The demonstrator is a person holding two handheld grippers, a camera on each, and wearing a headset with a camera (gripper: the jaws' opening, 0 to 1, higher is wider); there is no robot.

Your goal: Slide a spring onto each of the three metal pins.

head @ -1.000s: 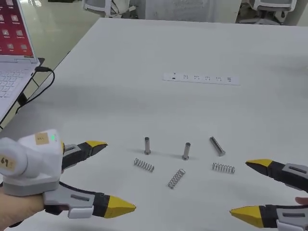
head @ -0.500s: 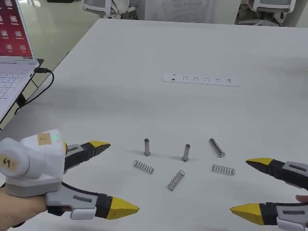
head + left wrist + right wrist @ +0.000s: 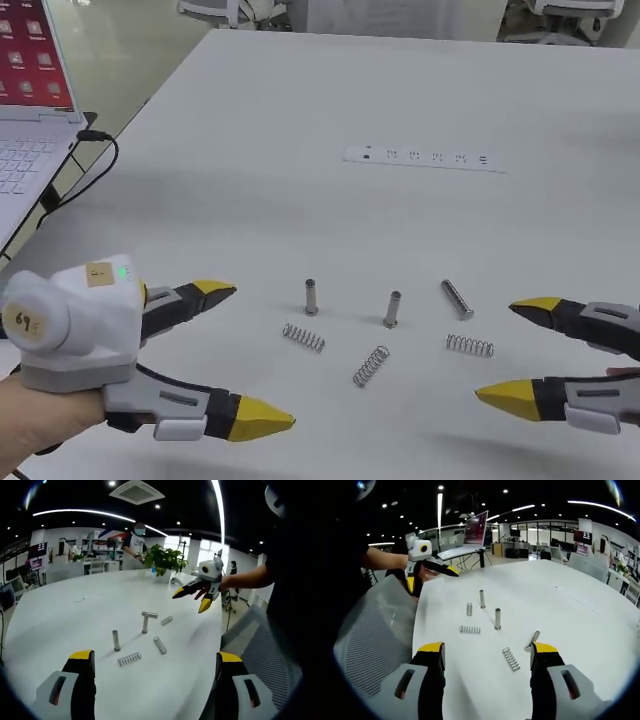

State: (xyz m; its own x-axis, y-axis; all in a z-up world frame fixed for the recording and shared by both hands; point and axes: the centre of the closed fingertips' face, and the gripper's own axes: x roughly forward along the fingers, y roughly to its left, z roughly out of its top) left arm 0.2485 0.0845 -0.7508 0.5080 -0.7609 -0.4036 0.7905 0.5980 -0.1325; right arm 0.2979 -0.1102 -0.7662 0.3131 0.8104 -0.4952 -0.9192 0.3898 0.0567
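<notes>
The left gripper (image 3: 245, 355) hovers over the near left part of the white tabletop (image 3: 300, 120). A hand holds it, and its two yellow-tipped jaws are spread wide with nothing between them. The right gripper (image 3: 512, 350) hangs over the near right part, its jaws likewise apart and empty. In the left gripper view the right gripper is raised clear of the tabletop.

Between the two grippers, a little in from the near edge, three springs lie flat on the tabletop. The middle spring (image 3: 370, 366) is closest to the near edge and lies slantwise. The left spring (image 3: 303, 337) lies slightly farther in, toward the left edge. The right spring (image 3: 469, 346) lies toward the right edge, near the tip of the right gripper's farther jaw.

Just beyond the springs the three metal pins sit in a loose row. The left pin (image 3: 311, 297) stands upright just behind the left spring. The middle pin (image 3: 393, 309) stands upright behind the middle spring. The right pin (image 3: 456, 300) lies on its side at a slant, just behind the right spring. Each spring lies apart from its pin.

Farther in, toward the middle of the tabletop, a white power strip (image 3: 425, 158) lies parallel to the far edge, well apart from the pins. Past the left edge an open laptop (image 3: 25, 100) sits on another surface, with a black cable (image 3: 95, 150) beside it.
</notes>
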